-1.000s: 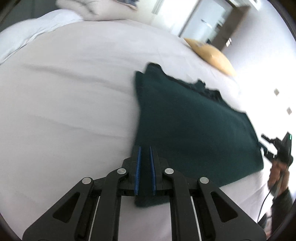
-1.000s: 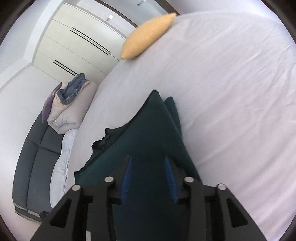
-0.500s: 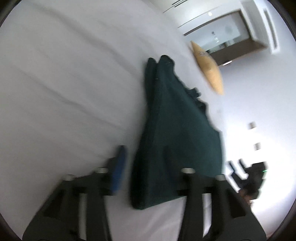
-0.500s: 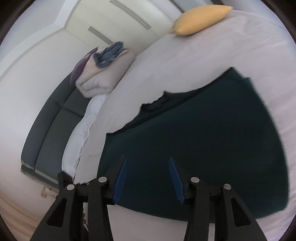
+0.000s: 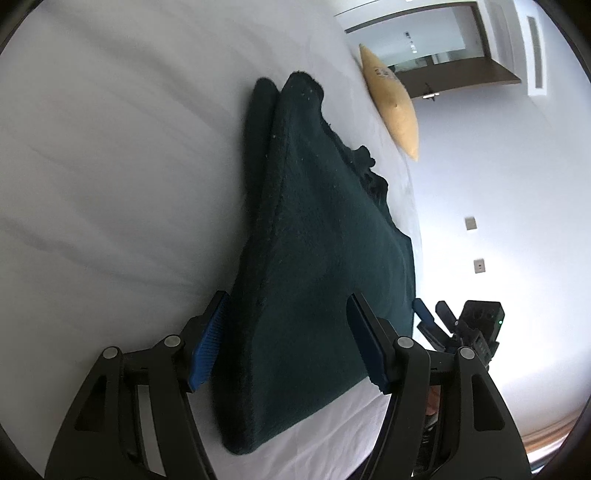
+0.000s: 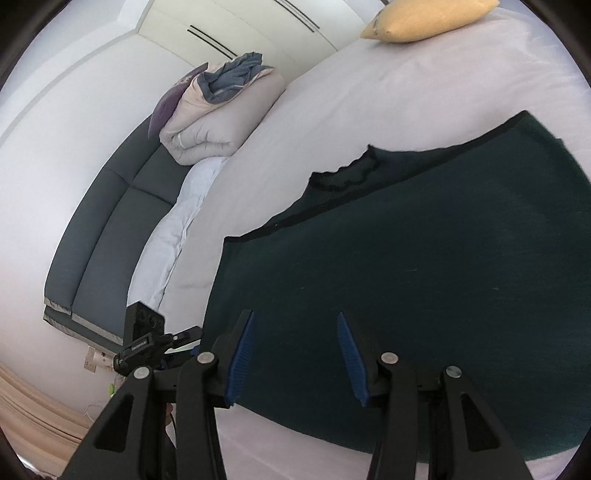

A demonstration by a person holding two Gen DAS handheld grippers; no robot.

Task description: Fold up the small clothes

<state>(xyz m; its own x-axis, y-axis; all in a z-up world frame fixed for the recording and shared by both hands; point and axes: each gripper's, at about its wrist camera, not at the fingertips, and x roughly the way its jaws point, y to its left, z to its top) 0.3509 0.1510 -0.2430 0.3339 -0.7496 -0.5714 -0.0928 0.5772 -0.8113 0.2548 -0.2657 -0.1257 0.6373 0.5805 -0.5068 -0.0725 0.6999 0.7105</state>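
A dark green garment [image 5: 325,258] lies folded flat on the white bed sheet [image 5: 110,166]; it also fills the right wrist view [image 6: 424,280], with a ruffled dark trim along its far edge. My left gripper [image 5: 286,343] is open, its blue pads straddling the garment's near corner just above it, holding nothing. My right gripper [image 6: 295,356] is open and empty, hovering over the garment's near edge. Each gripper shows in the other's view, the right one [image 5: 461,325] and the left one [image 6: 155,343].
A yellow pillow [image 5: 391,107] lies at the bed's far end, also in the right wrist view [image 6: 424,22]. A folded beige duvet with clothes on it [image 6: 221,114] sits on a grey sofa [image 6: 107,229] beside the bed. White wardrobes stand behind.
My left gripper opened and let go of the garment's corner. Both grippers drew back and swung round; the garment now lies flat on the bed.
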